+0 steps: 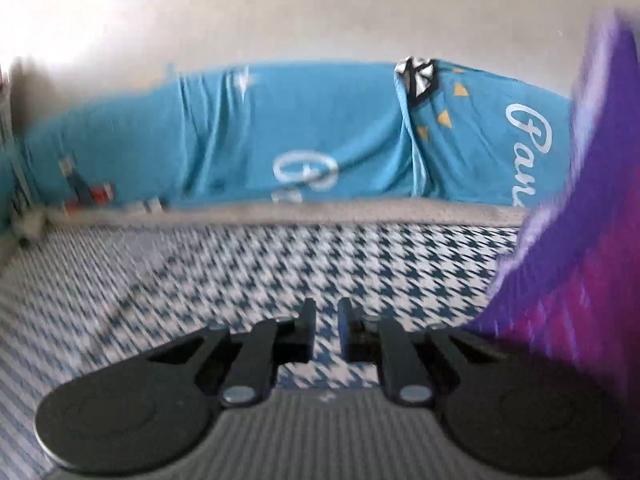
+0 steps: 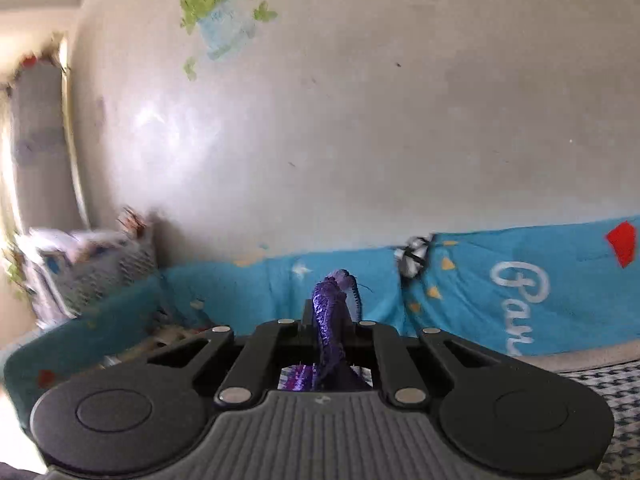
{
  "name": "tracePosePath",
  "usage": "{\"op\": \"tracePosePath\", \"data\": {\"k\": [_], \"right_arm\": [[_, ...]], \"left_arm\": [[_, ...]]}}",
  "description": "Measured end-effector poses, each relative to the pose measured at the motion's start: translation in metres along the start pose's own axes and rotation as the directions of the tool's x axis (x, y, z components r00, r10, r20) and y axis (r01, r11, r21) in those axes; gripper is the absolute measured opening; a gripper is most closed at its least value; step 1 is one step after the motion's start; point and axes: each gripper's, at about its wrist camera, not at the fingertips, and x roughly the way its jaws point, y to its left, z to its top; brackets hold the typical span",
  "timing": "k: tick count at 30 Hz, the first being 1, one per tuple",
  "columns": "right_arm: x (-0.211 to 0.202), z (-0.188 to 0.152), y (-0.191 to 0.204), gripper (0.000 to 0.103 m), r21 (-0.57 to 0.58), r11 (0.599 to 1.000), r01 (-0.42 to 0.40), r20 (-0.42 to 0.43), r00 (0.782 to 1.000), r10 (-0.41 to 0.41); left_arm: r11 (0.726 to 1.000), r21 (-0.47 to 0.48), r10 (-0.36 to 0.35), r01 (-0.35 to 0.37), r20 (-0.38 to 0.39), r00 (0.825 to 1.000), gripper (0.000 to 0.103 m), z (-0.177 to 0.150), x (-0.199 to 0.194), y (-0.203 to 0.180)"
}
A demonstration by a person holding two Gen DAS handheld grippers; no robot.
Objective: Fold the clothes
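Note:
A purple garment (image 2: 329, 300) is pinched in my right gripper (image 2: 329, 322), which is shut on it. A bunched tip of the cloth sticks up past the fingertips and more shows beneath the jaws. In the left wrist view the same purple garment (image 1: 568, 264) hangs as a broad sheet along the right edge, above the houndstooth bed cover (image 1: 280, 272). My left gripper (image 1: 326, 320) hovers over that cover to the left of the garment. Its jaws are shut with nothing between them, and only the checked pattern shows in the narrow slit.
A blue sheet with white lettering (image 1: 304, 136) runs along the wall behind the bed. On top of it sits a small black-and-white item (image 1: 416, 76). Small boxes (image 1: 92, 196) lie at the far left edge. A woven basket with cloth (image 2: 100, 268) stands in the left corner.

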Motion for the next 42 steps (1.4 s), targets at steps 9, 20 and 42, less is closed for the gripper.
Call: {"op": "tracePosePath", "data": {"k": [9, 20, 42], "right_arm": [[0.052, -0.058, -0.052, 0.019, -0.066, 0.922, 0.382, -0.388, 0.842, -0.376], [0.037, -0.036, -0.027, 0.025, 0.048, 0.983, 0.178, -0.284, 0.946, -0.157], [0.105, -0.098, 0.004, 0.04, 0.266, 0.942, 0.204, -0.581, 0.814, -0.013]], "left_arm": [[0.998, -0.019, -0.061, 0.06, -0.061, 0.996, 0.028, -0.016, -0.007, 0.007], [0.993, -0.026, -0.116, 0.114, -0.119, 0.986, 0.036, -0.023, -0.01, 0.003], [0.983, 0.059, -0.162, 0.173, -0.157, 0.974, 0.041, -0.042, -0.018, -0.004]]}}
